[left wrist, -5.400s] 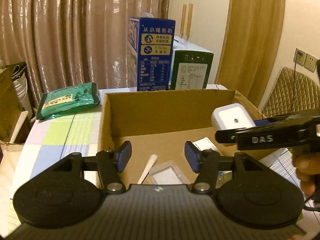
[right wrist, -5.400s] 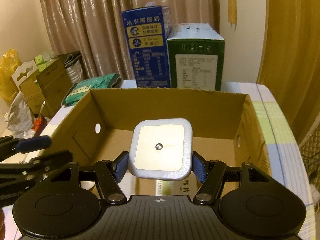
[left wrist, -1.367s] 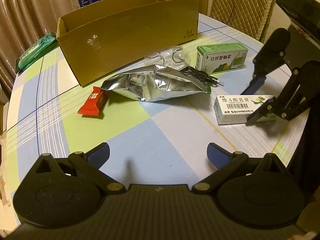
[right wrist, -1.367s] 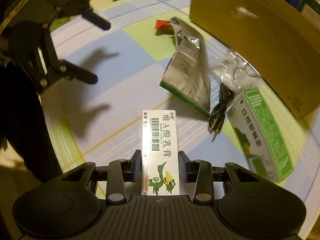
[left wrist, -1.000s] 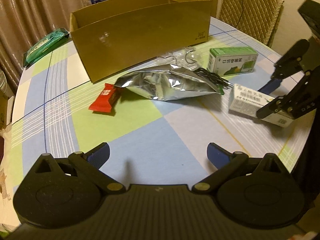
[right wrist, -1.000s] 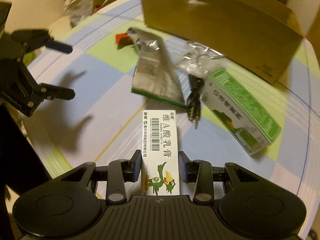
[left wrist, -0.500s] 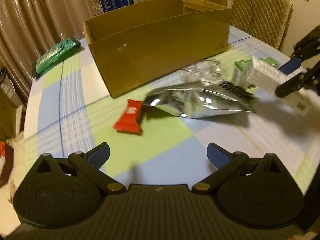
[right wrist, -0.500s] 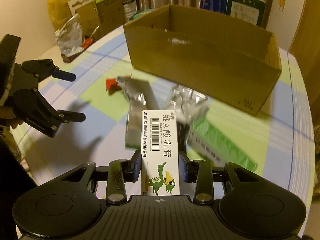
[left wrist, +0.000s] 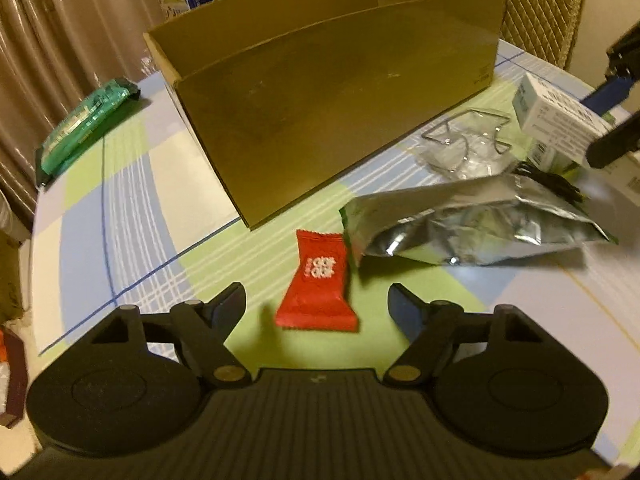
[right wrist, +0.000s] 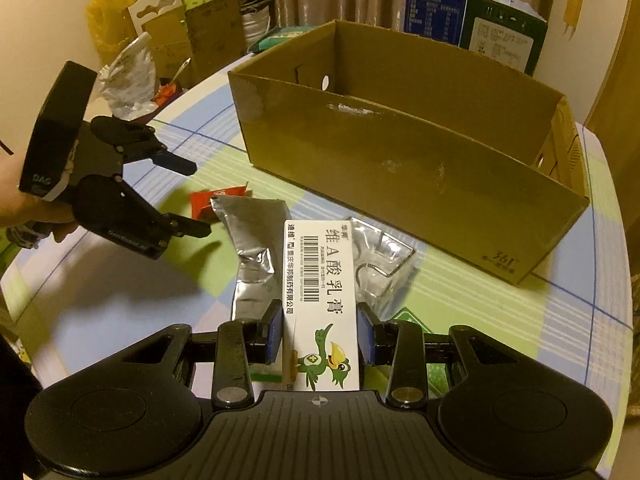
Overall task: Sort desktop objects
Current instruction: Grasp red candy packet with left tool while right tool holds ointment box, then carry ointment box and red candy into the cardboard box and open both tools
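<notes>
Right gripper [right wrist: 320,338] clamps box [right wrist: 319,300] labelled "维A酸乳膏"

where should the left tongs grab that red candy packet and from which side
Grip the red candy packet across its narrow middle, one finger on each long edge, coming down from above. It lies flat on the table, long axis pointing away, already centred between the open left tongs; the silver foil bag crowds its far right corner.

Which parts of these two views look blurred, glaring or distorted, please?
Left wrist view: fisheye bows the cardboard box; the white carton is motion-smeared; the foil bag shows glare. Right wrist view: sharper, the carton's print readable, warm dim light, soft shadow under the left gripper.
</notes>
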`<state>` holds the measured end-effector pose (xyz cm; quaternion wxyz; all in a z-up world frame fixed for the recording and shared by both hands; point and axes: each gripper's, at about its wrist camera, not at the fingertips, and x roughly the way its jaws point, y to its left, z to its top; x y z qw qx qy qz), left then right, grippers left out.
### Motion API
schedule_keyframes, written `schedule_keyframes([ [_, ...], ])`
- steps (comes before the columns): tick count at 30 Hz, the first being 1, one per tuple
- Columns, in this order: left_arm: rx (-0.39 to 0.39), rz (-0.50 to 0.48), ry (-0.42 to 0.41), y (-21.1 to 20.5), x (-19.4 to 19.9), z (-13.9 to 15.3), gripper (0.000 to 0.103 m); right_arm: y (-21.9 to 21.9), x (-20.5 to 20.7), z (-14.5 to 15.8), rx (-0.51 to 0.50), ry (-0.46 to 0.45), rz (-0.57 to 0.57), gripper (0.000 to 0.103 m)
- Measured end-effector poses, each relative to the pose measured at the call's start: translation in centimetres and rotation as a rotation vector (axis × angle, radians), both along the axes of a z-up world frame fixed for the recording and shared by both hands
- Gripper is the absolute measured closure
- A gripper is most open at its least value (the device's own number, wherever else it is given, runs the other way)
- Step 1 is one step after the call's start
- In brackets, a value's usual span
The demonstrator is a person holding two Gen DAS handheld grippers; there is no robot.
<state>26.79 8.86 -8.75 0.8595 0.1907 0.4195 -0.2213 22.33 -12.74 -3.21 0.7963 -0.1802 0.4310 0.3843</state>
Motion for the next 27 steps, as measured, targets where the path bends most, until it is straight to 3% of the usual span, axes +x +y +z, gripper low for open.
schedule_keyframes([
  [2,-0.014,-0.001,0.007,0.1,0.6,-0.4,0.029,0.3,0.3,-0.3,-0.003,0.001,-0.004,0.068],
  [7,-0.014,-0.025,0.024,-0.1,1.6,-1.2,0.053,1.0,0.9,-0.7,0.005,0.006,-0.026,0.068],
  [9,-0.027,-0.023,0.029,0.0,1.8,-1.2,0.069,1.3,0.9,-0.9,0.006,0.008,-0.027,0.068],
  [12,-0.028,-0.005,0.043,0.2,1.4,-1.1,0.079,1.6,0.9,-1.0,0.012,0.01,-0.03,0.068],
  [27,-0.005,0.096,0.094,0.5,-6.1,1.0,0.081,-0.4,-1.7,1.2,0.062,0.003,-0.065,0.068],
])
